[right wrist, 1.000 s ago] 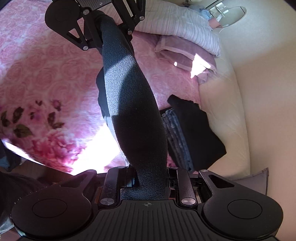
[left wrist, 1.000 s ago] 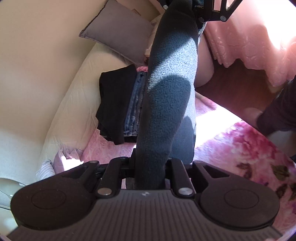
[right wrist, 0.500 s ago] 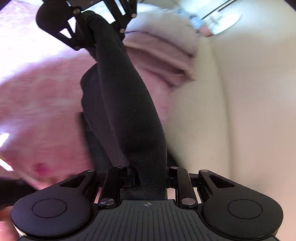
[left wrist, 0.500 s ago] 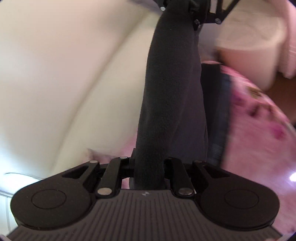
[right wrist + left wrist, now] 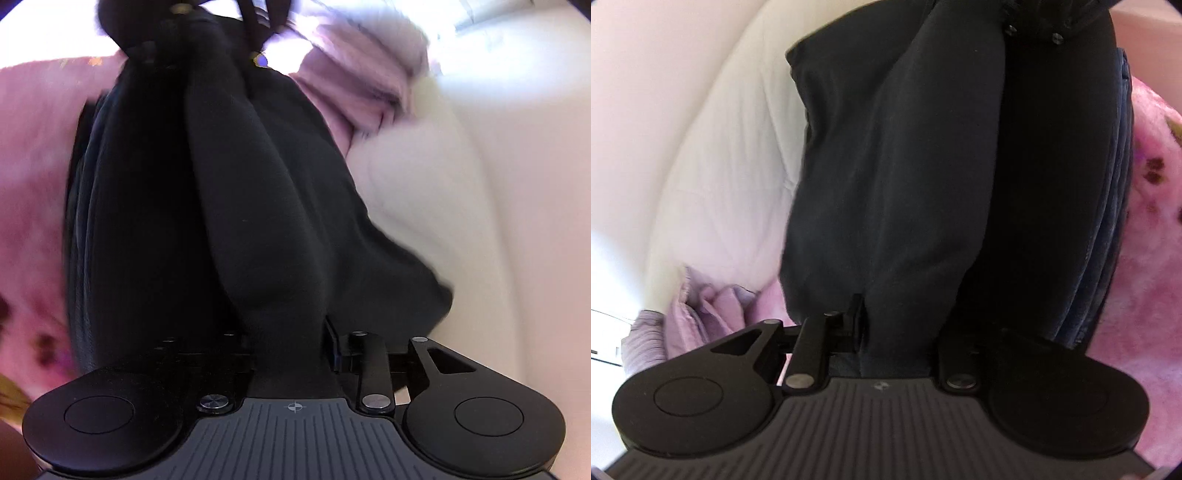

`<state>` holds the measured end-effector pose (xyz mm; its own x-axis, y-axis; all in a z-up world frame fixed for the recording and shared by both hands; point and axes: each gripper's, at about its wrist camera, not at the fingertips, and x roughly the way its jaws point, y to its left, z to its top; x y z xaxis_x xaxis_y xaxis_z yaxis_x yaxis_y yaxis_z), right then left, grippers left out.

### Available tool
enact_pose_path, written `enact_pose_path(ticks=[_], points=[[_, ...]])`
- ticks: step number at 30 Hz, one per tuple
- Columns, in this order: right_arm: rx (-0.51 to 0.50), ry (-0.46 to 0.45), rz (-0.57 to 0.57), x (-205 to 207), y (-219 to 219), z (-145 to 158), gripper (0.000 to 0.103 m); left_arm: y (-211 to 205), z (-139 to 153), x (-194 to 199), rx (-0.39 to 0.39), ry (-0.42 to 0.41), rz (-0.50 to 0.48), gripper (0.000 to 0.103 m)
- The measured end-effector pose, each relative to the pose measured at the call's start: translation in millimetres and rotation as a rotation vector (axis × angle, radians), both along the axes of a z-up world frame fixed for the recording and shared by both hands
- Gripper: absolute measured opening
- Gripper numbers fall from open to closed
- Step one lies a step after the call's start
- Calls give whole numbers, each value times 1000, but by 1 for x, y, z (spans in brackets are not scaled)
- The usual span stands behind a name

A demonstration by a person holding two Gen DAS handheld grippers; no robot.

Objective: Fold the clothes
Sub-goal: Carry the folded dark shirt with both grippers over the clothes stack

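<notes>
Pink floral bedding [image 5: 1152, 229] and a cream quilt [image 5: 731, 155] frame both views, which a dark folded garment [image 5: 886, 177] nearly fills. It is charcoal, soft and matte, stretched between the two grippers over a stack of folded clothes [image 5: 1108, 221] on the bed. Its end sits between the jaws of the left gripper [image 5: 894, 321], which have just been opening; likewise the right gripper [image 5: 291, 332]. Whether the pads still press, I cannot tell. At 3 o'clock the left view shows denim edges; the right view, blurred, shows lilac pillows [image 5: 362, 81] at 1 o'clock.
</notes>
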<state>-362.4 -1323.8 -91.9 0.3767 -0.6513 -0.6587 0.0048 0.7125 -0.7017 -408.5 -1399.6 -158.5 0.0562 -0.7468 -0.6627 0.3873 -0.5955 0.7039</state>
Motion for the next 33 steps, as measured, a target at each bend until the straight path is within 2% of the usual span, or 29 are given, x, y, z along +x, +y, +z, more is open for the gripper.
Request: enact_pose_path(ticks=[1,3,5,8,9,10,11,12,15,19,22,23,26,27,29,31,33], points=[[-21,-16,3,-4,4,0,34,3,3,3,-16,10,-4,21],[-7,-30,-14,-11,4,10,38,6,10,11,-17,12,-4,28],[9,-44,-32,-18,4,21,38,9,16,18,-29,14,-9,29],[13,-20,-22,-19,5,25,38,9,18,23,-38,-1,-29,29],[17,-8,-19,-18,4,25,38,8,17,23,-35,-8,-36,24],[20,4,-16,-17,4,25,36,5,16,23,-30,-13,-47,23],[25,11,-21,-17,2,26,27,3,15,23,-25,-17,-58,21],[30,18,-26,-17,0,27,22,3,16,24,-32,-15,-73,20],[25,-6,-67,-25,1,45,19,5,19,28,-41,-2,-118,19],[58,6,-101,-36,41,46,20,12,1,36,-9,-33,-173,21],[-30,58,-75,-35,55,16,22,13,-2,37,-27,-57,-168,19],[-49,56,-76,-36,54,17,24,13,1,38,-32,-59,-162,23],[-18,25,-102,-47,48,33,31,17,13,43,-47,-59,-145,29],[-22,27,-104,-49,48,37,36,20,16,45,-55,-56,-138,31],[-30,31,-107,-54,49,44,39,24,20,52,-58,-50,-120,31],[-10,15,-125,-54,53,48,39,27,21,58,-51,-35,-97,28],[11,-2,-143,-55,58,51,39,24,17,60,-39,-33,-94,17]])
